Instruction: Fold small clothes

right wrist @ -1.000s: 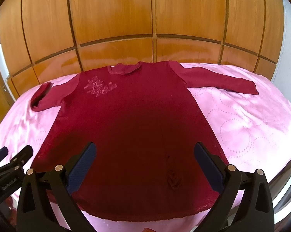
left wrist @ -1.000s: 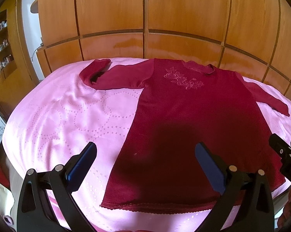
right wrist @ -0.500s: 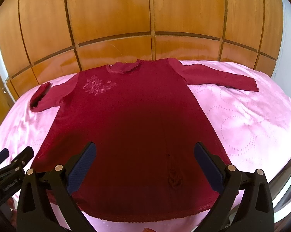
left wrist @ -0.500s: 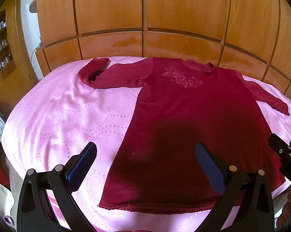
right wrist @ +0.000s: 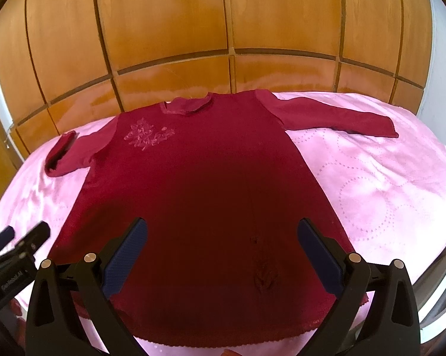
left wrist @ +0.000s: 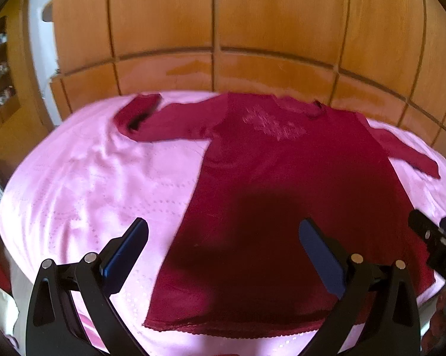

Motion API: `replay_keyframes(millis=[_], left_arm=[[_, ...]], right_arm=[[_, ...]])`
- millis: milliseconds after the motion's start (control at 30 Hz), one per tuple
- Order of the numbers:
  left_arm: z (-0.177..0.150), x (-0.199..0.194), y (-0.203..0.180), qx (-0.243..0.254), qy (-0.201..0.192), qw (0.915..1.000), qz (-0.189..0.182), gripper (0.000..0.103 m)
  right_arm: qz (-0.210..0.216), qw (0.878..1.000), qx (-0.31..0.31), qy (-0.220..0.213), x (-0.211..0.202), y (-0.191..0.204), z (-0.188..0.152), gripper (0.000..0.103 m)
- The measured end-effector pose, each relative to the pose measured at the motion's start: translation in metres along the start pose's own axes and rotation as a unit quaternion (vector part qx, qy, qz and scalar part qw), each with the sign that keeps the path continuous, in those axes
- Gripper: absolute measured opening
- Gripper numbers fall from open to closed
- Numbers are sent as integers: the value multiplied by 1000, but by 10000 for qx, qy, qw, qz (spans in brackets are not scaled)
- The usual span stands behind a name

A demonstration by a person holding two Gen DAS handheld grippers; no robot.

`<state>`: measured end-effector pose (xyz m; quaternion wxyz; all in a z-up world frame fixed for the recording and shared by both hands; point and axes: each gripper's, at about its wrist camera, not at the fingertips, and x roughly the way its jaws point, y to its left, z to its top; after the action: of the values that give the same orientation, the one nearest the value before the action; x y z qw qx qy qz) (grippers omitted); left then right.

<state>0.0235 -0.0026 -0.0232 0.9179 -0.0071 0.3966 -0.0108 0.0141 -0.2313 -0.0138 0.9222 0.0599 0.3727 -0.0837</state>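
Dark red dress [right wrist: 199, 195] lies flat on the pink bedspread [right wrist: 386, 184], hem beneath both wide-open, empty grippers, left gripper [left wrist: 223, 255] and right gripper [right wrist: 221, 252]

The dress [right wrist: 199, 195] lies spread flat on the bedspread [right wrist: 386, 184], filling the middle of the frame, neck toward the wooden panelling [right wrist: 223, 23] at the top and hem toward the bottom edge. One sleeve [right wrist: 335, 117] reaches toward the upper right, the other sleeve [right wrist: 71, 151] toward the left with its cuff folded back. The right gripper [right wrist: 221, 255] hangs over the hem at the bottom centre, and the left gripper [right wrist: 12, 255] shows at the lower left.
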Motion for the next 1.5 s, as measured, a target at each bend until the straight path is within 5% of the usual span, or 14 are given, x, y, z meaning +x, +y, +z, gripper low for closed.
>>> replay_keyframes(millis=[200,333,600,633,733,867,1000,1300,1500], left_arm=[[-1,26,14,-656,245,9943,-802,101],[2,45,5,-466,351,9956,-734,101],[33,81,3,-303,11,9975,-631,101],[37,85,3,-299,-11,9978,-597,101],[50,98,5,-325,-114,9981,-519,101],[63,116,10,-277,-181,9988,-359,101],[62,130,16,-186,-187,9996,-130,101],[50,160,30,-526,447,9975,-150,101],[44,171,31,-589,681,9958,-166,101]], right_arm=[[1152,9917,543,151,25,-25,8,100],[995,9917,579,580,51,-41,9,100],[837,9852,1482,211,80,-137,33,100],[841,9815,1706,216,88,-156,39,92],[815,9661,2444,174,110,-213,54,66],[679,9343,3493,199,139,-284,64,51],[294,9175,3966,19,158,-335,72,50],[584,8464,5256,-625,197,-411,81,50],[460,8252,5566,-846,206,-429,90,45]])
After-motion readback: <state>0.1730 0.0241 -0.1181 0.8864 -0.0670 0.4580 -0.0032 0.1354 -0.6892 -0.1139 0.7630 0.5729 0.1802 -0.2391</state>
